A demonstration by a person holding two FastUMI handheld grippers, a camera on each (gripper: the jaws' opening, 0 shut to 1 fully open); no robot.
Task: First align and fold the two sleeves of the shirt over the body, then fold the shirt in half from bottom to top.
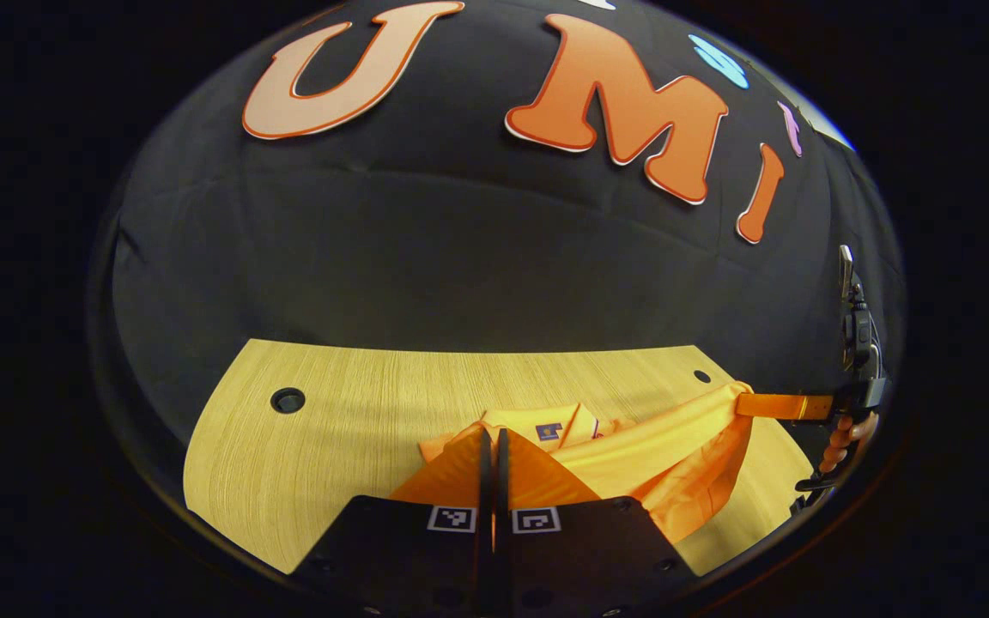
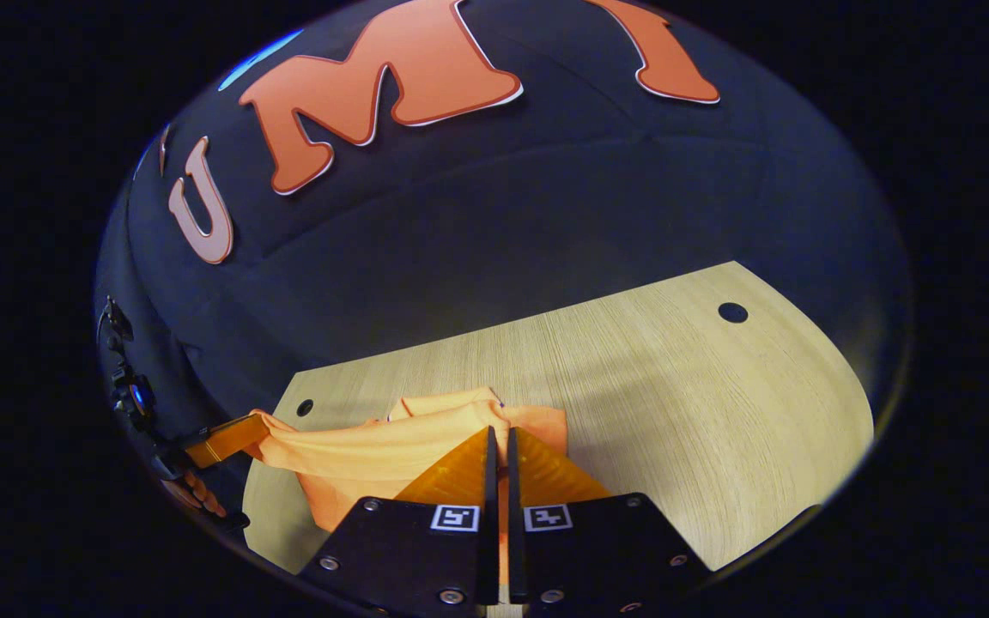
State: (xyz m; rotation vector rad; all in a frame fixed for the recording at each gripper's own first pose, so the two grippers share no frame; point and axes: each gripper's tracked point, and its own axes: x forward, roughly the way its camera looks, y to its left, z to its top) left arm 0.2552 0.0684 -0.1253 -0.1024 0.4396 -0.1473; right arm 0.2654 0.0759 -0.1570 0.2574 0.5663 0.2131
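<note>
An orange shirt [image 1: 675, 446] hangs stretched between my two grippers above the wooden table [image 1: 331, 429]. In the left gripper view my left gripper [image 1: 492, 432] is shut on one end of the shirt's edge. Farther right my right gripper [image 1: 739, 403] pinches the other end, and cloth sags below it. The collar with a small label [image 1: 549, 432] lies just beyond my left fingertips. In the right gripper view my right gripper [image 2: 499, 431] is shut on the shirt [image 2: 357, 459]. The taut edge runs left to my left gripper [image 2: 261, 422].
The table's light wood top has round cable holes [image 1: 288, 400] [image 2: 732, 312] near its far corners. The black booth wall stands right behind the table. A hand [image 1: 846, 438] holds the right gripper at the table's right side. Bare wood [image 2: 718, 412] lies to the shirt's right.
</note>
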